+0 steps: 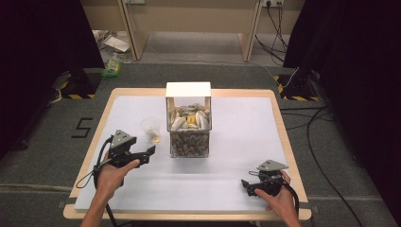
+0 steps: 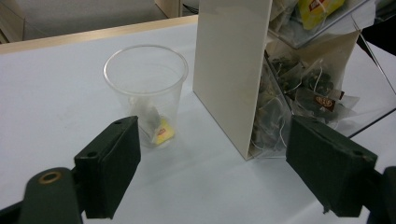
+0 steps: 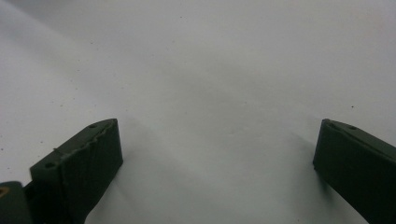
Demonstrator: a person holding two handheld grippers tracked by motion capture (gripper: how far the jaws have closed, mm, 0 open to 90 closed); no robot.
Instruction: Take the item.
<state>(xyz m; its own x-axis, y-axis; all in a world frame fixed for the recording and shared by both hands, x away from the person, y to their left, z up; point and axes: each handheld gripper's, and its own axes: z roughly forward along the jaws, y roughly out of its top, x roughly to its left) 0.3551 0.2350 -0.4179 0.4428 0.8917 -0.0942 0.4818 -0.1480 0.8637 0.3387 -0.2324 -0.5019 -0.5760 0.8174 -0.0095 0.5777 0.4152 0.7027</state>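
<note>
A clear plastic cup (image 1: pixel 151 128) (image 2: pixel 146 88) stands on the white table cover, with a tea bag with a yellow tag (image 2: pixel 159 132) inside it. To its right is a two-tier dispenser box (image 1: pixel 188 124) (image 2: pixel 233 74) full of tea bags (image 1: pixel 190 118) (image 2: pixel 303 93). My left gripper (image 1: pixel 150 152) (image 2: pixel 212 172) is open, empty, just in front of the cup and the box's side wall. My right gripper (image 1: pixel 247 185) (image 3: pixel 215 163) is open and empty over bare cover near the front right corner.
The table (image 1: pixel 279 118) has a wooden rim around the white cover. Beyond it are grey floor, cables (image 1: pixel 312 137), a green bottle (image 1: pixel 112 66) and wooden furniture legs. Dark curtains hang at both sides.
</note>
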